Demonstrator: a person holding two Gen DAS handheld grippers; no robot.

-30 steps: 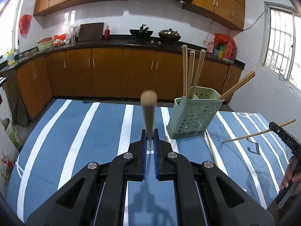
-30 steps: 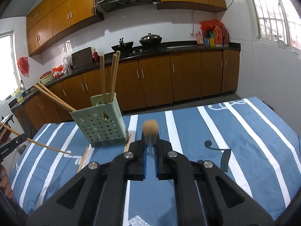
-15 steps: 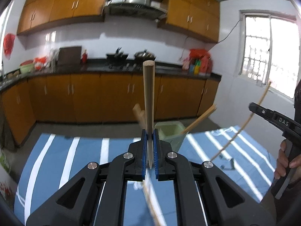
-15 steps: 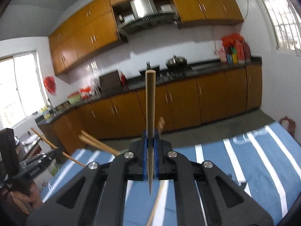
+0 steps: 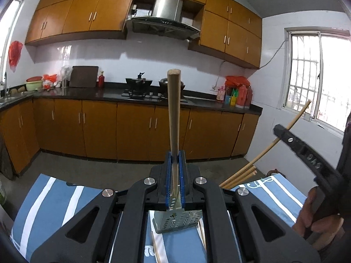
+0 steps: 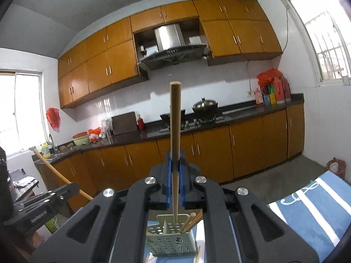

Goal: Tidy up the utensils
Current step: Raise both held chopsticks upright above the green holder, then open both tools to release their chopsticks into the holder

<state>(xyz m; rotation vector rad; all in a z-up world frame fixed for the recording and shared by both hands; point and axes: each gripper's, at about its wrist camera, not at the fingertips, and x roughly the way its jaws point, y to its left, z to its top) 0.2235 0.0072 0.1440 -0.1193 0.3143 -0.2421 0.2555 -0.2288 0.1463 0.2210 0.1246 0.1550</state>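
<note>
Left hand-held gripper [image 5: 175, 175] closing its blue pads on a wooden chopstick [image 5: 173, 114], gripping it near the lower part and holding it almost upright, thick end pointing up in front of the kitchen cabinets [image 5: 98, 129]. Right hand-held gripper [image 6: 174, 184] doing the same with a second chopstick [image 6: 175, 131], also standing nearly upright, its thin tip hanging just above the open top of the green perforated holder [image 6: 170, 243]. Seeing that holder also in the left wrist view [image 5: 177, 221], low between the black fingers, standing on the blue striped cloth [image 5: 43, 199] covering the worktop. Already keeping several chopsticks [image 6: 190, 219] inside the holder, leaning toward its right side; in the left wrist view showing as a bundle [image 5: 239, 176] sticking out to the right. Lying loose on the cloth just beside the holder, two thin sticks [image 5: 203, 235]. Appearing at the right edge of the left wrist view, the other gripper with its chopstick tilted toward the window [image 5: 318, 79], and a person's hand [image 5: 316, 221] holding the handle. Beyond, a dark counter [image 5: 87, 93] with a stove and pans [image 5: 138, 82].
</note>
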